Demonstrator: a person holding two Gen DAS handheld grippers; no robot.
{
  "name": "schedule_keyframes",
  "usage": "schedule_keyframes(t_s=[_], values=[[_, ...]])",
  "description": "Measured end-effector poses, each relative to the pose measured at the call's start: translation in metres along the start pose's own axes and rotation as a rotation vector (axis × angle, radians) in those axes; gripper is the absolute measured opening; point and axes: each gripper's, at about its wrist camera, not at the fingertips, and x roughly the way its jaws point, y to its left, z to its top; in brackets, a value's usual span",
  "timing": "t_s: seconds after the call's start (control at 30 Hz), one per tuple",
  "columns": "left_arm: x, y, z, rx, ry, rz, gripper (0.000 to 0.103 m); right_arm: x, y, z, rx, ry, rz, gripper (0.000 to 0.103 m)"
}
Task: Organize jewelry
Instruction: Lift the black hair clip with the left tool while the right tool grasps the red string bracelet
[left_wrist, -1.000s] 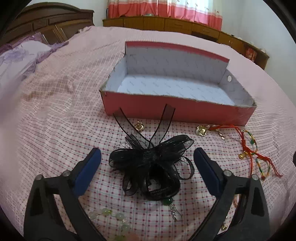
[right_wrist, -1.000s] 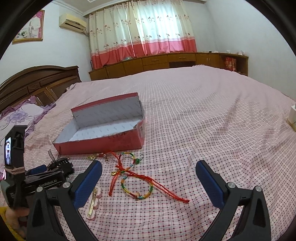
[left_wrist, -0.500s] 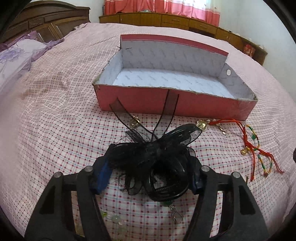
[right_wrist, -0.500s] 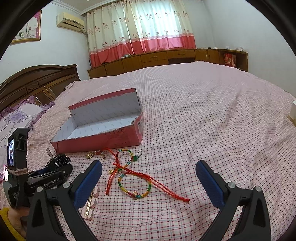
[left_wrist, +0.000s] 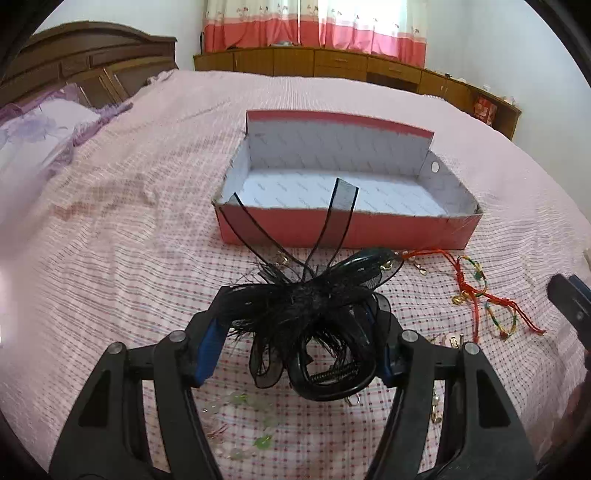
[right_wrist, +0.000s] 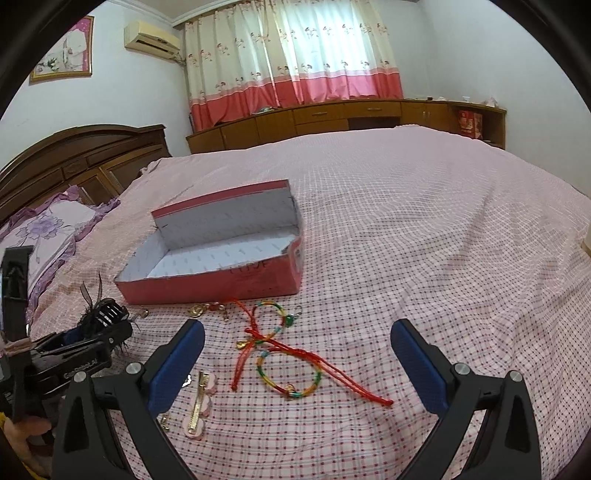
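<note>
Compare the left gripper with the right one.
The left gripper is shut on the black hair clip; the right gripper is open and holds nothing. The left is beside the pink box's corner; the right hangs over the string bracelets. Both have blue pads.

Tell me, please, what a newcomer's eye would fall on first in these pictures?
First, the black hair bow, a frilly tangle clamped in the left claw just above the checked bedspread. Behind it, mid-bed, sits the open red box, its white inside empty. Near the box's front lie the bright red-cord bracelets, ahead of the open right claw.
</note>
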Motion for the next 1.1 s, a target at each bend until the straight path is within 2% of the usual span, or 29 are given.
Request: schedule_keyframes(t_s=[0.27,0.4,0.53,0.87,0.97,1.03,1.1], values=[[-0.018,0.008,0.002,0.011,-0.046,0.011,0.058,0.023,0.011,0.004,-0.012,0.066,0.054,0.087],[-0.018,0.013,0.002,0.004,-0.046,0.007,0.058,0.042,0.013,0.003,0.002,0.130,0.076,0.073],[-0.017,0.017,0.000,-0.007,-0.046,0.002,0.058,0.057,0.016,-0.001,0.002,0.184,0.076,0.060],[-0.019,0.021,0.000,-0.017,-0.054,-0.005,0.058,0.087,0.013,-0.006,0.041,0.272,0.089,0.040],[-0.019,0.022,0.000,-0.018,-0.054,-0.006,0.058,0.091,0.013,-0.006,0.044,0.280,0.084,0.026],[-0.020,0.021,0.000,-0.018,-0.057,-0.006,0.058,0.091,0.013,-0.005,0.047,0.274,0.081,0.012],[-0.023,0.020,0.001,-0.017,-0.060,-0.005,0.058,0.088,0.012,-0.004,0.048,0.263,0.086,0.008]])
